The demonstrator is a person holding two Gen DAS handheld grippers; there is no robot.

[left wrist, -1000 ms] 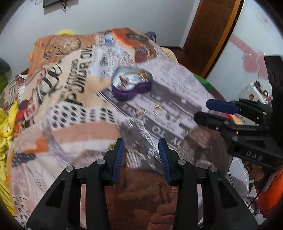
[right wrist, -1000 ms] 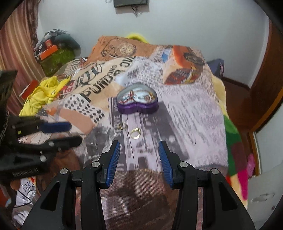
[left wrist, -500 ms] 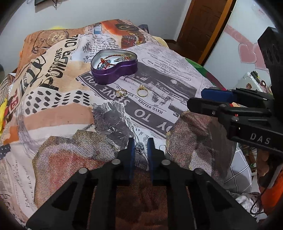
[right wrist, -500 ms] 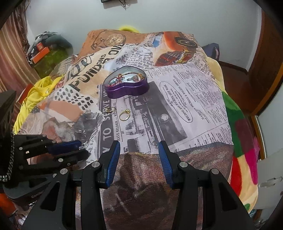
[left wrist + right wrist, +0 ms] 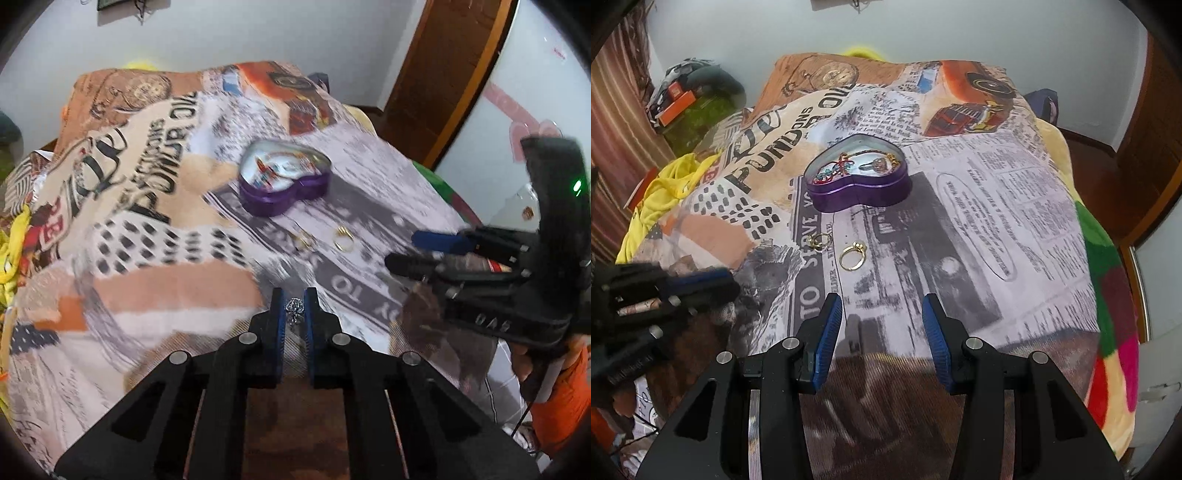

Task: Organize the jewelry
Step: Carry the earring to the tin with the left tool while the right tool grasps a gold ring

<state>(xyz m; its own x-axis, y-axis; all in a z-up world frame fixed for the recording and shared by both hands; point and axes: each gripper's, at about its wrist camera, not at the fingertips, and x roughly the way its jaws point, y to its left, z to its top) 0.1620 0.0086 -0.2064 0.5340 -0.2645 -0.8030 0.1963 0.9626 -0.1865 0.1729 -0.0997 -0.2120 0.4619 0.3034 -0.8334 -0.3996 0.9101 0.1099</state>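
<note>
A purple heart-shaped tin (image 5: 284, 182) (image 5: 857, 181) stands open on the printed blanket with jewelry inside. A gold ring (image 5: 852, 254) (image 5: 343, 238) and a small gold piece (image 5: 819, 240) (image 5: 304, 239) lie on the blanket in front of the tin. My left gripper (image 5: 294, 304) is shut on a small silver piece (image 5: 294, 307), held above the blanket short of the tin. It also shows at the left of the right wrist view (image 5: 701, 284). My right gripper (image 5: 882, 321) is open and empty, just short of the gold ring; it shows at the right of the left wrist view (image 5: 417, 251).
The blanket (image 5: 979, 206) covers a bed whose right edge drops toward a wooden door (image 5: 443, 74). Yellow cloth (image 5: 661, 195) and a green bag (image 5: 698, 118) lie at the far left. A white wall is behind the bed.
My left gripper closed on the small silver piece and lifted it off the blanket toward the tin. My right gripper stayed open and moved a little closer to the gold ring.
</note>
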